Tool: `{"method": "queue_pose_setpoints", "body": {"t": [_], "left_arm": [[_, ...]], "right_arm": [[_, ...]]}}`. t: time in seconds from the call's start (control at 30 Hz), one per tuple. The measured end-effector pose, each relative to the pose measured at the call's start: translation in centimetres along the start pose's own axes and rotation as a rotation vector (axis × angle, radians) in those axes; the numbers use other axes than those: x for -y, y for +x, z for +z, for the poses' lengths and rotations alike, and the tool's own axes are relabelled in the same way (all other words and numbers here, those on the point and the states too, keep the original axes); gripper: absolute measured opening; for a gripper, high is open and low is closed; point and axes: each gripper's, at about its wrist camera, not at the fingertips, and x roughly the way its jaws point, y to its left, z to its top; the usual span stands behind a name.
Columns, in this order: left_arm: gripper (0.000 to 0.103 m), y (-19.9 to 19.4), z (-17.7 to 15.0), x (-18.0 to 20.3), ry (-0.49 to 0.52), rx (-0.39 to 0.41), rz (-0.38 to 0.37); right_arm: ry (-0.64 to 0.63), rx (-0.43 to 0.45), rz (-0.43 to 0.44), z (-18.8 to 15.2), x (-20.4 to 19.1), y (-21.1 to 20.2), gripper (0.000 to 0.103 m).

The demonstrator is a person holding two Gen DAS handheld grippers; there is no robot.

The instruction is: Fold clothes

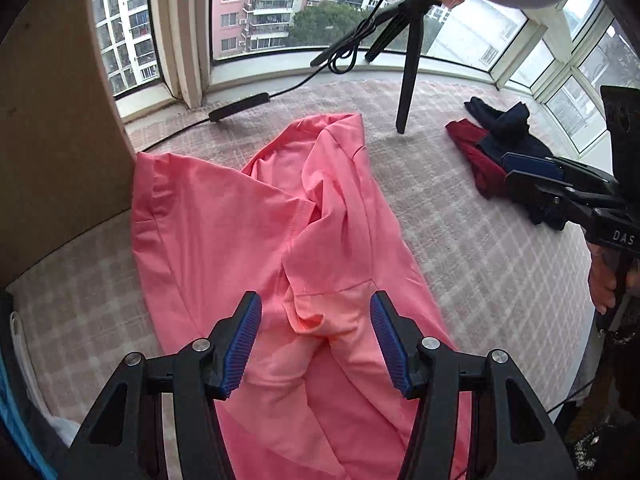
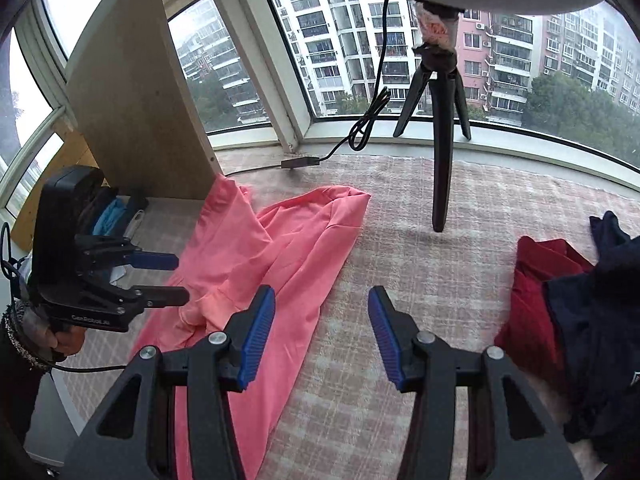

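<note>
1. A crumpled coral-pink knit garment (image 1: 248, 220) lay spread on the pale pink-and-white checked blanket (image 1: 460, 240), running in the left wrist view from about six o'clock up to twelve o'clock of the frame's centre.
2. The left gripper (image 1: 316, 340), black with ribbed blue pads, hung above the near part of that garment. Its fingers stood apart and nothing was pinched between them; a small raised fold of pink cloth lay below the gap.
3. The right gripper (image 2: 322, 332) hovered over bare blanket, with the pink garment's edge at its nine o'clock. Its fingers were also apart and empty.
4. In the right wrist view the left gripper appeared at nine o'clock, held by a hand (image 2: 64, 340) in a dark sleeve.
5. A dark red cloth (image 2: 536, 300) and a navy blue cloth (image 2: 600, 320) lay heaped together at three o'clock in that view, well apart from the pink garment.
6. A black tripod (image 2: 440, 128) stood on the blanket at twelve o'clock, before the curved window (image 2: 340, 40), a black cable (image 2: 360, 128) trailing beside it.
7. A light wooden panel (image 2: 132, 100) stood upright at ten o'clock, touching the pink garment's far corner.
</note>
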Motion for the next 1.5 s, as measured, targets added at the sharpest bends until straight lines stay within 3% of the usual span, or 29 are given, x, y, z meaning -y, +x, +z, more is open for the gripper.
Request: {"method": "queue_pose_setpoints", "body": {"t": [0.23,0.3,0.4,0.5,0.67,0.83,0.93,1.0,1.1,1.17,1.23,1.3,1.5], "left_arm": [[0.050,5.9,1.8,0.7,0.115,-0.078,-0.015],[0.028,6.1,1.6,0.9,0.135,-0.065,-0.021],[0.013,5.2,1.9,1.3,0.149,-0.025,-0.054],[0.006,3.6,2.7,1.5,0.151,0.043,-0.087],[0.007,0.1,2.3,1.2,0.157,0.134,-0.089],[0.017,1.5,0.4,-1.9,0.075,0.067,-0.055],[0.023,2.7,-0.3,-2.3,0.050,0.039,-0.060],[0.038,3.4,-0.5,-2.0,0.056,0.026,-0.057],[0.040,4.4,-0.3,-1.6,0.072,0.017,-0.047],[0.039,4.9,0.0,-1.4,0.076,0.025,-0.057],[0.035,5.2,0.3,-1.1,0.082,0.033,-0.077],[0.012,5.1,0.4,-0.7,0.096,0.043,-0.102],[0.008,2.8,0.5,-0.1,0.091,0.112,-0.195]], "right_arm": [[0.051,-0.066,0.039,-0.6,1.6,6.3,0.048],[0.083,-0.076,0.057,-0.7,2.2,7.1,0.048],[0.098,-0.079,0.050,-0.9,2.7,7.5,0.048],[0.110,-0.088,0.048,-0.9,3.0,7.8,0.048],[0.102,-0.086,0.061,-0.3,2.5,8.0,0.048],[0.051,-0.086,0.151,1.8,0.0,8.2,0.048],[-0.020,-0.109,0.147,3.8,-2.5,10.2,0.048],[-0.037,-0.138,0.174,4.7,-3.6,11.8,0.048],[-0.080,-0.190,0.153,5.1,-4.5,13.9,0.047],[-0.130,-0.226,0.091,4.6,-4.5,14.4,0.037],[-0.117,-0.261,0.070,3.8,-3.6,14.7,0.017],[-0.084,-0.266,0.085,3.4,-2.5,14.4,0.006],[0.068,-0.155,0.257,4.0,-0.4,11.5,0.004]]}}
